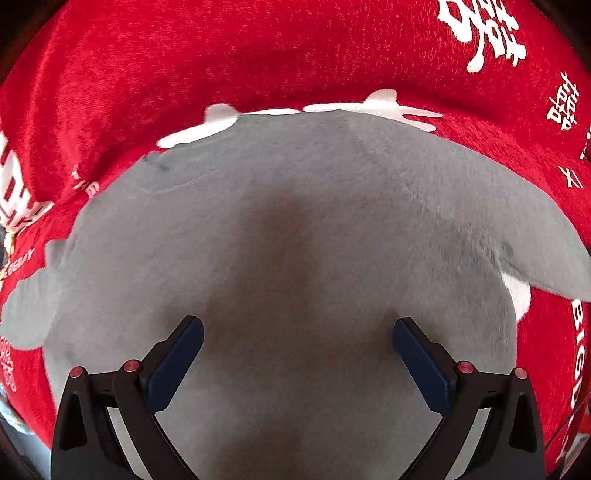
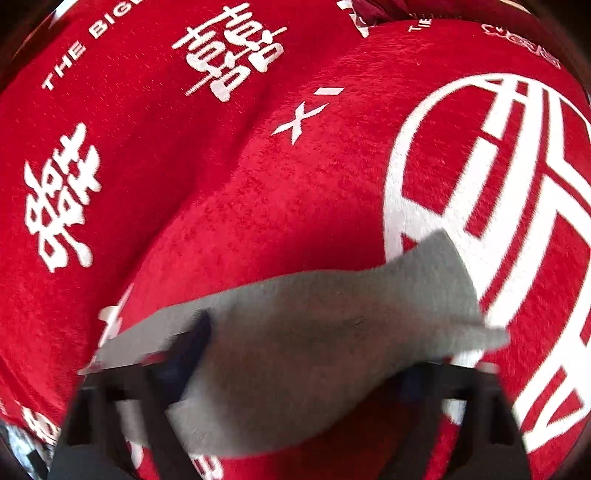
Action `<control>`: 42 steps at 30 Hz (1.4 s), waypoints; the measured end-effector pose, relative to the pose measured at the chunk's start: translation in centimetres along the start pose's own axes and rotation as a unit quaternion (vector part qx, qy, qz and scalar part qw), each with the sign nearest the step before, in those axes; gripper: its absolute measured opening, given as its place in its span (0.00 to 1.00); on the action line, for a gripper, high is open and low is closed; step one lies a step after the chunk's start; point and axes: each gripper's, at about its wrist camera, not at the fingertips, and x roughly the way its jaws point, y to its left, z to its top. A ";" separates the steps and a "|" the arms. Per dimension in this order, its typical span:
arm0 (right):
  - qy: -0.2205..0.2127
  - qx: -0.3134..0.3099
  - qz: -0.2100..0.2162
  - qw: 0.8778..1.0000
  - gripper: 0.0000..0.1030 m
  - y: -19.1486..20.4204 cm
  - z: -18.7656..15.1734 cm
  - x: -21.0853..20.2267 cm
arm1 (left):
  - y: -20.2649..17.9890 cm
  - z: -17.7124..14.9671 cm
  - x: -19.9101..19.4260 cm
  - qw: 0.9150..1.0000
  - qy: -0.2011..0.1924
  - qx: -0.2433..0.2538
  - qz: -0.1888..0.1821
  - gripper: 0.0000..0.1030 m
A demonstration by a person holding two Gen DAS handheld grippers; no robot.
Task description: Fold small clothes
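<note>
A small grey garment lies spread flat on a red cloth printed with white characters. In the left wrist view my left gripper hovers open just above the garment's middle, with nothing between its dark blue pads. In the blurred right wrist view a corner flap of the grey garment lies between the fingers of my right gripper. The left finger stands wide, and the right finger is hidden under the cloth. The jaws look apart.
The red cloth with large white lettering covers the whole surface in both views. A dark red bundle sits at the far edge in the right wrist view. Patterned material shows at the near left edge.
</note>
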 end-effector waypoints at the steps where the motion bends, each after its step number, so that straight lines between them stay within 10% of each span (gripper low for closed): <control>1: 0.008 -0.001 0.006 1.000 0.07 0.0 0.2 0.2 | 0.0 0.3 0.3 1.000 -0.003 -0.001 -0.003 1.00; 8: -0.076 -0.104 0.030 0.991 0.05 6.6 0.1 -5.5 | 1.5 2.1 1.5 0.999 0.013 -0.027 -0.041 1.00; 18: -0.145 -0.313 0.096 0.934 0.05 27.8 -7.3 -12.8 | 10.9 1.1 -0.9 0.989 -0.007 -0.124 -0.076 1.00; 27: -0.088 -0.447 0.112 0.883 0.04 42.5 -22.5 -7.8 | 24.7 -3.8 -2.5 0.973 -0.028 -0.221 -0.061 1.00; 36: 0.025 -0.538 0.038 0.842 0.05 46.9 -35.9 3.0 | 33.1 -9.8 -1.2 0.953 0.000 -0.297 -0.062 1.00; 38: 0.068 -0.537 0.041 0.840 0.12 47.0 -37.0 4.3 | 33.5 -10.6 -1.4 0.951 -0.003 -0.303 -0.065 1.00; 42: 0.095 -0.516 0.112 0.844 0.65 46.8 -36.8 2.2 | 33.7 -11.4 -1.7 0.947 -0.008 -0.312 -0.071 1.00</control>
